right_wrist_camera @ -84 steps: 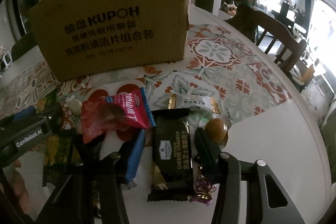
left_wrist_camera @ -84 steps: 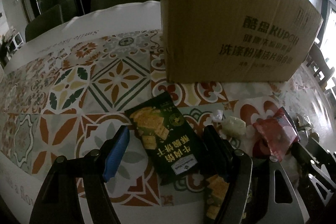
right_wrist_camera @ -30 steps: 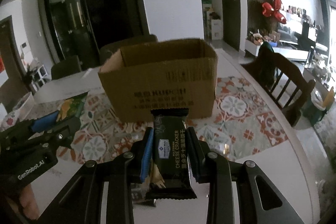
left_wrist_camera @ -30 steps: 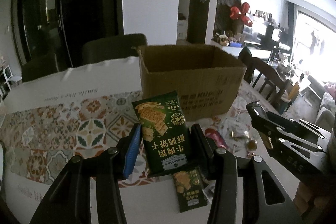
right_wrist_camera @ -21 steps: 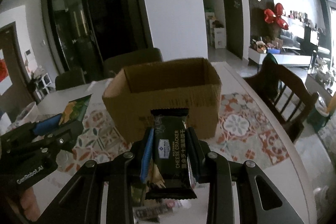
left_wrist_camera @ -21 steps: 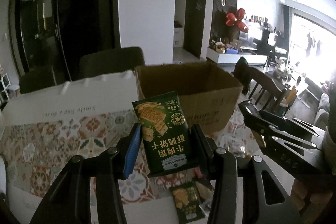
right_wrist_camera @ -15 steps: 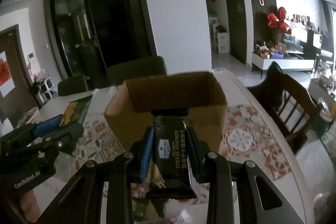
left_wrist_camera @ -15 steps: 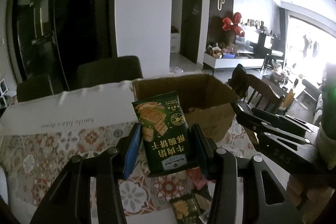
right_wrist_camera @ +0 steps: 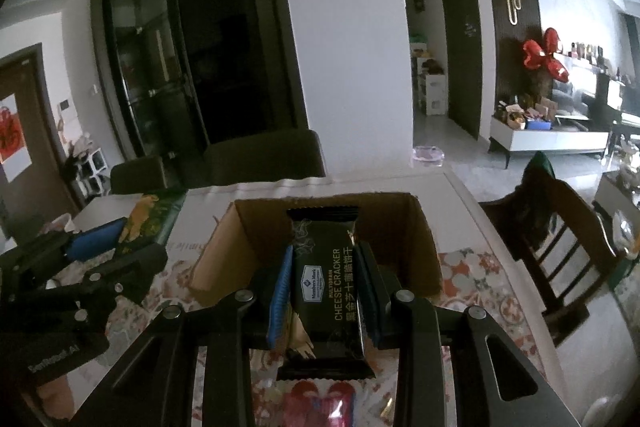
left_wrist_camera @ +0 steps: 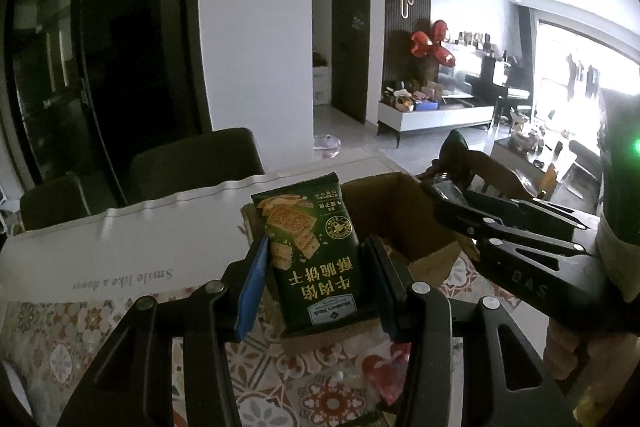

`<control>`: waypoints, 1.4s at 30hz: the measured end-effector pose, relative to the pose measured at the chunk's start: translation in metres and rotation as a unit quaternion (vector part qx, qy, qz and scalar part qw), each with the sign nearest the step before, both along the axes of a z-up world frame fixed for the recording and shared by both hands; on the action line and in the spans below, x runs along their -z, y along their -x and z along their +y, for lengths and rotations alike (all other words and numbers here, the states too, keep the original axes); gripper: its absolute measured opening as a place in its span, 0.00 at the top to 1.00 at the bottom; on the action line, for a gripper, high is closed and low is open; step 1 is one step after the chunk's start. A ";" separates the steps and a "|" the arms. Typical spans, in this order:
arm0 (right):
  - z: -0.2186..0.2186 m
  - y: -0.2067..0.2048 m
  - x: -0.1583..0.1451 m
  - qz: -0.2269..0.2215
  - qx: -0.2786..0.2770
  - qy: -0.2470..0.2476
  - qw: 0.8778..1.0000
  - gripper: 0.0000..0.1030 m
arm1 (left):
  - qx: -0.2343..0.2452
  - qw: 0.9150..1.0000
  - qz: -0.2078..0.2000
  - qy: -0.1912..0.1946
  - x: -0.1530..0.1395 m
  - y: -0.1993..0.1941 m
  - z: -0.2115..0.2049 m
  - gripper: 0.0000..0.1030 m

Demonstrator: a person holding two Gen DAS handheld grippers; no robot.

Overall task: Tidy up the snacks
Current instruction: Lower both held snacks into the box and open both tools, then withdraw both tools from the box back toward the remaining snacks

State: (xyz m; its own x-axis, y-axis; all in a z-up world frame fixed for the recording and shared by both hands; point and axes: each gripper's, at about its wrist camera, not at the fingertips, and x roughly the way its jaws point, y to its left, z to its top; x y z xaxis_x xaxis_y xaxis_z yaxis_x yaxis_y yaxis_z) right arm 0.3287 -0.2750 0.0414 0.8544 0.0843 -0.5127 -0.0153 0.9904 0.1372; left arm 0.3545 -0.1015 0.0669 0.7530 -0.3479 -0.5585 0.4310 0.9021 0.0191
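Note:
My left gripper (left_wrist_camera: 316,259) is shut on a green cracker packet (left_wrist_camera: 310,255) and holds it in the air just left of the open cardboard box (left_wrist_camera: 404,219). My right gripper (right_wrist_camera: 324,263) is shut on a black cheese cracker packet (right_wrist_camera: 326,287) and holds it over the near rim of the same box (right_wrist_camera: 416,251). The right gripper also shows in the left wrist view (left_wrist_camera: 444,203), above the box. The left gripper and its packet show at the left of the right wrist view (right_wrist_camera: 120,231).
The box stands on a table with a patterned tile cloth (left_wrist_camera: 60,347). A red snack packet (right_wrist_camera: 324,403) and other small wrapped snacks (left_wrist_camera: 388,375) lie on the table below the grippers. Dark chairs (left_wrist_camera: 192,163) stand behind the table, a wooden chair (right_wrist_camera: 560,239) to the right.
Both grippers have risen and moved forward with their packets. The box now sits lower in both views and its open inside shows under the right gripper.

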 end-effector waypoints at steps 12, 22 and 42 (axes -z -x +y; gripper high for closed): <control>-0.010 -0.047 0.003 0.030 -0.002 -0.004 1.000 0.69 | 0.015 1.000 0.016 -0.016 0.001 -0.042 -0.017 0.54; -0.015 -0.072 0.013 0.061 0.004 -0.004 0.998 0.69 | 0.009 0.998 0.056 -0.028 0.021 -0.069 -0.027 0.54; -0.015 -0.013 0.005 0.032 0.060 0.033 0.997 0.39 | 0.013 0.999 -0.003 -0.047 0.018 -0.019 -0.022 0.18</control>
